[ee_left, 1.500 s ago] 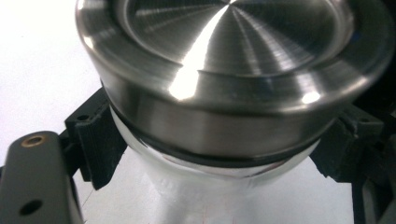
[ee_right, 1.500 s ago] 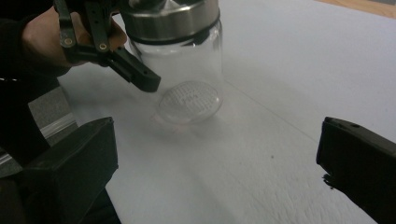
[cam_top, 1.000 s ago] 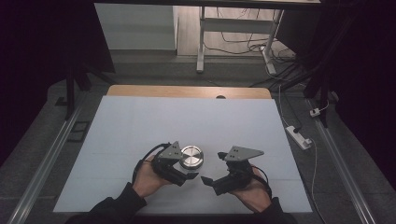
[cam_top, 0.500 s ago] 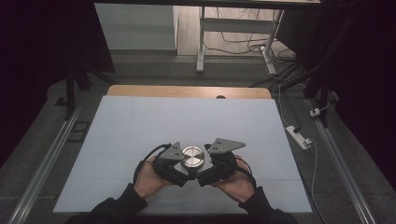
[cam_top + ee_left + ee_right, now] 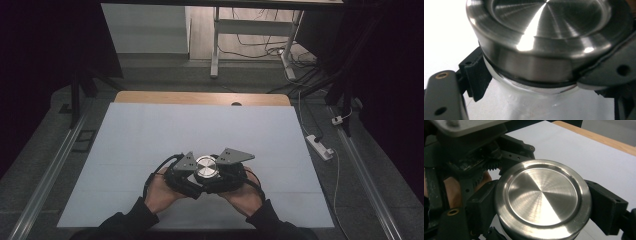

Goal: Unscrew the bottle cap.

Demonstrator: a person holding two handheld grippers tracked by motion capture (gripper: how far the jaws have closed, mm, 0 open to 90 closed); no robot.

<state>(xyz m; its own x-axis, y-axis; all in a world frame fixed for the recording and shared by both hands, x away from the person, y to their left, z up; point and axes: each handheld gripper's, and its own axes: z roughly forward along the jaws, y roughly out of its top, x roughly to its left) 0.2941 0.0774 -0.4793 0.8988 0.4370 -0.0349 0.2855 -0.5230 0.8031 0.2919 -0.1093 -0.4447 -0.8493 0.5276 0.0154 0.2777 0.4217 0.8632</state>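
Hand-held grippers (image 5: 206, 176) hiding jar body (image 5: 541, 105)

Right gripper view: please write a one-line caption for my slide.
Right hand-held gripper closed on the brushed-steel lid of a jar, left hand-held gripper close behind, over the white table.

Black claws (image 5: 206, 175) – grey triangular plates, trailing cables (dark sleeves (image 5: 125, 222))

Jar (image 5: 544, 105) body hidden below lid (image 5: 542, 197)
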